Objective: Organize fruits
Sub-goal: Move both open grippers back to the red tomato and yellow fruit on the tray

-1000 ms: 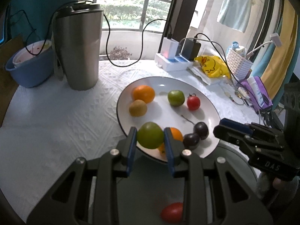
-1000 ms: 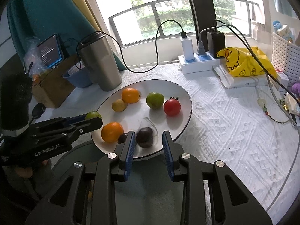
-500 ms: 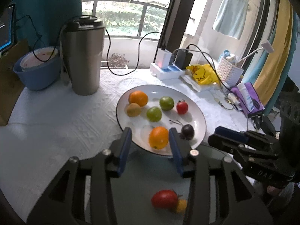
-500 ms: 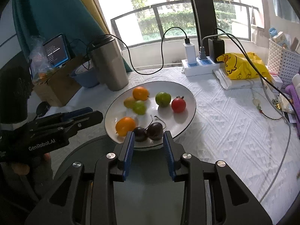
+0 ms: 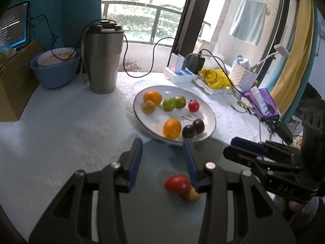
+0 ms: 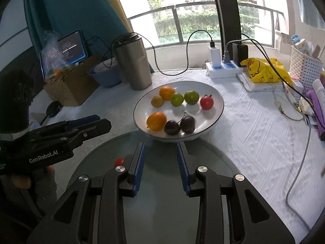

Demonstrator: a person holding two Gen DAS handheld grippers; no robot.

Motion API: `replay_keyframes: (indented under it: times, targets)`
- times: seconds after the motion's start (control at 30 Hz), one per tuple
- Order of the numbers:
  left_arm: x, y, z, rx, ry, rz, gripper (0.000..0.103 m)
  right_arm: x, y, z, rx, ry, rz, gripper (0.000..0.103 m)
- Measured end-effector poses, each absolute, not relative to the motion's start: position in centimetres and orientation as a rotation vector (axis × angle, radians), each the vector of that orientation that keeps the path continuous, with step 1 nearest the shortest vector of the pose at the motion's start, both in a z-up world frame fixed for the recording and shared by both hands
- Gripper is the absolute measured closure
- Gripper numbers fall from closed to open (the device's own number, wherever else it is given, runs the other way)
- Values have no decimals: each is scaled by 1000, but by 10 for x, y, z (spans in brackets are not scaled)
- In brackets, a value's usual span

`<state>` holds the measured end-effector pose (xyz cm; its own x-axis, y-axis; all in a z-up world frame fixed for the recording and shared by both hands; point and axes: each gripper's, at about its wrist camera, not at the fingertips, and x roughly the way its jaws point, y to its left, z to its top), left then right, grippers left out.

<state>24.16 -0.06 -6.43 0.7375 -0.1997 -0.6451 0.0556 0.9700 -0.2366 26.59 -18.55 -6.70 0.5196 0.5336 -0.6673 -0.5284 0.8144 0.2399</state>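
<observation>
Most fruit already sits on the white plate [image 6: 220, 105]: two oranges, two limes, a tomato, two plums. A red tomato [image 5: 177, 183] and a yellow fruit [image 5: 192, 195] remain on the grey tray [image 5: 154, 207] just before the plate. The left gripper [image 5: 161, 150] and right gripper [image 6: 160, 154] hover over the tray, jaws slightly apart and empty.

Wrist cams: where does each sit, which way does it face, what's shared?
Left wrist: on the left gripper, looking forward and down past its blue fingers at the white plate; right gripper shows at right.
Right wrist: on the right gripper, same heading; left gripper at left.
Shared: plate, steel tumbler, power strip.
</observation>
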Motion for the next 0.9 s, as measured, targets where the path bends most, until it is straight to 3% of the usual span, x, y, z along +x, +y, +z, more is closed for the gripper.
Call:
replay_keyframes:
  times: [0.9]
  targets:
    - [192, 32, -97, -269, 751, -86, 60, 233, -138, -108, -71, 920, 690, 69]
